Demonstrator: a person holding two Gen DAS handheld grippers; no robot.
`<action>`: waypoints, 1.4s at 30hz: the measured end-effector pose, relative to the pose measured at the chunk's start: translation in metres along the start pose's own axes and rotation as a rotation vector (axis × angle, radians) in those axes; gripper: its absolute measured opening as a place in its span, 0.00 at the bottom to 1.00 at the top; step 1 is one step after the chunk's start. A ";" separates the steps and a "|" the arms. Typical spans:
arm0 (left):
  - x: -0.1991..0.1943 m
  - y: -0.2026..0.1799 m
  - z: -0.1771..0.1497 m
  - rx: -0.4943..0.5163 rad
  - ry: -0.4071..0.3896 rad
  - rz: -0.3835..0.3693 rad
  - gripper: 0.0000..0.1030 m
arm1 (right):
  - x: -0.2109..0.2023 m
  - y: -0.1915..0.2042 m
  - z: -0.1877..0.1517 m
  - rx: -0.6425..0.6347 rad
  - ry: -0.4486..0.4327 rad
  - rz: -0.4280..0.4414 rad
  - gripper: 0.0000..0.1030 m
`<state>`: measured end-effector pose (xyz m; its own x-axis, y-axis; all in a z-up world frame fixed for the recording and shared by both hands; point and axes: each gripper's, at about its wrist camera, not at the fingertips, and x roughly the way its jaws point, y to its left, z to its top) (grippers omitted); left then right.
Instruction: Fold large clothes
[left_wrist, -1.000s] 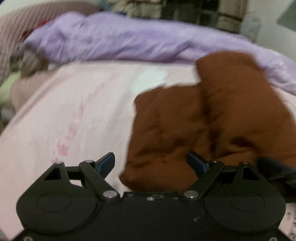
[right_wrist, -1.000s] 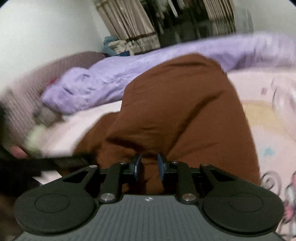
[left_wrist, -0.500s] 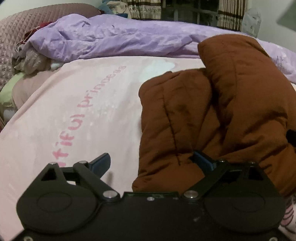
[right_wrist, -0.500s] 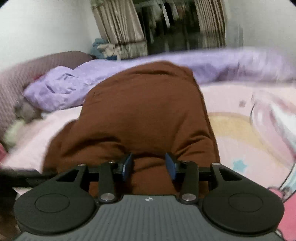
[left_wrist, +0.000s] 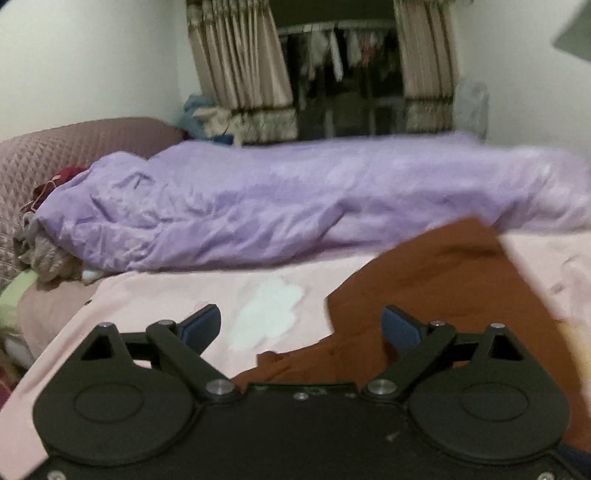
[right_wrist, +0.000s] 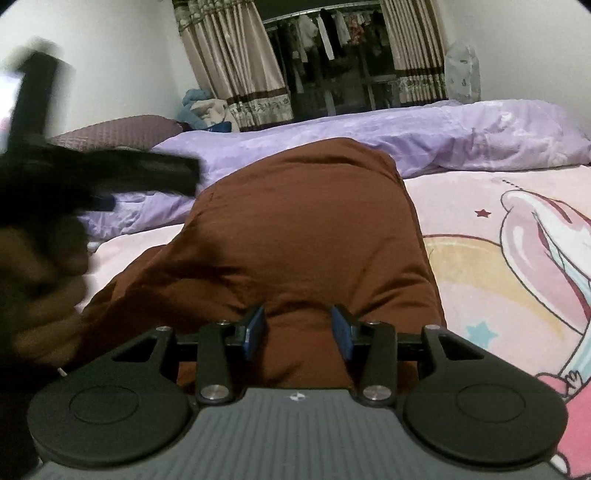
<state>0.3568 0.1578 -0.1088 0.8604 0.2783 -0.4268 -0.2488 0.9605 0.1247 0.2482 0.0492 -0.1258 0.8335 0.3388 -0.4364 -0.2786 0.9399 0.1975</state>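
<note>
A brown padded garment (right_wrist: 303, 236) lies folded in a thick bundle on the pink bed sheet (right_wrist: 498, 266). It also shows in the left wrist view (left_wrist: 443, 295), low and to the right. My right gripper (right_wrist: 298, 332) is open, its blue pads either side of the garment's near edge, holding nothing. My left gripper (left_wrist: 301, 325) is wide open and empty, raised above the sheet at the garment's left edge. In the right wrist view the left gripper (right_wrist: 103, 177) is a dark blur at the left.
A crumpled purple duvet (left_wrist: 277, 199) runs across the far side of the bed. A quilted mauve headboard (left_wrist: 66, 147) and a pile of clothes (left_wrist: 44, 254) are at the left. Curtains (left_wrist: 240, 74) and hanging laundry stand behind.
My right gripper has opened and let go of the brown garment, which now rests folded. My left gripper has lifted and tilted up, away from the garment.
</note>
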 end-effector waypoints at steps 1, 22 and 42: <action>0.014 -0.001 -0.005 0.009 0.037 0.004 0.94 | 0.001 -0.002 0.001 0.000 0.006 0.005 0.50; 0.059 0.028 -0.040 -0.024 0.107 0.035 0.96 | 0.037 -0.015 0.089 -0.065 -0.189 -0.112 0.50; 0.015 0.061 -0.026 -0.124 0.137 -0.056 0.93 | 0.028 -0.044 0.082 -0.051 -0.096 -0.105 0.49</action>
<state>0.3427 0.2201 -0.1313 0.8079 0.2136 -0.5493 -0.2622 0.9650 -0.0104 0.3234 0.0136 -0.0749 0.9007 0.2348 -0.3655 -0.2088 0.9718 0.1095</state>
